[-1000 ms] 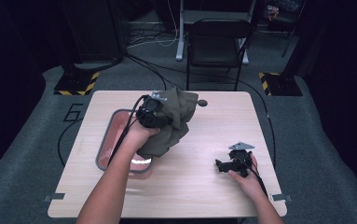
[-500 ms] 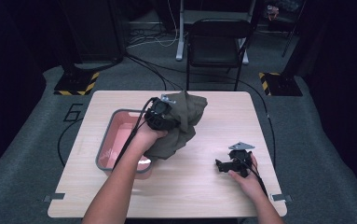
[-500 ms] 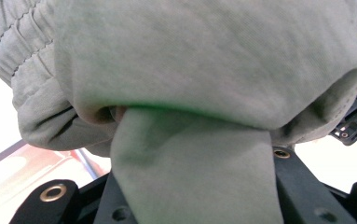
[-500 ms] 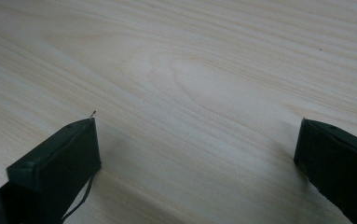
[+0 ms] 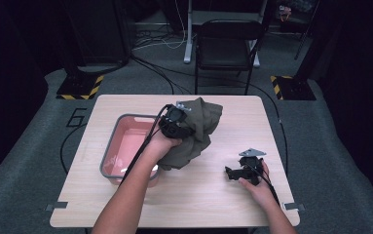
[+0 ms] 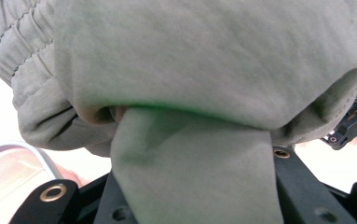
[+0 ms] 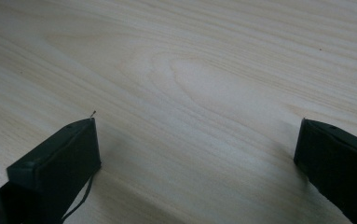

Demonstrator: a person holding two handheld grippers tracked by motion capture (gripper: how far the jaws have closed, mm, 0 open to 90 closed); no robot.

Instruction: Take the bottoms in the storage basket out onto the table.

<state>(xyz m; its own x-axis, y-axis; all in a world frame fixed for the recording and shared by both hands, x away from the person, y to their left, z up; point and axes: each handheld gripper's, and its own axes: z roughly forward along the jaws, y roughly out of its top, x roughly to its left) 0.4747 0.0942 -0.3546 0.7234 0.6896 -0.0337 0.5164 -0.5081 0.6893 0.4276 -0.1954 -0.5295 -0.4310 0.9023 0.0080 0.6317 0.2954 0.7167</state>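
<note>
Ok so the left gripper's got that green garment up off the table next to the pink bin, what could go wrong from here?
1. The olive garment hangs bunched from the left gripper; in the left gripper view only one fold runs between the fingers, so it may slip free.
2. Its lower end trails near the pink bin rim and could snag or drag the bin.
3. The right gripper rests open on the table, away from the cloth, so it gives no support if the cloth drops.

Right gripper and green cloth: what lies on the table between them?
Nothing: in the high view, bare wooden table separates the right gripper from the green cloth.
</note>
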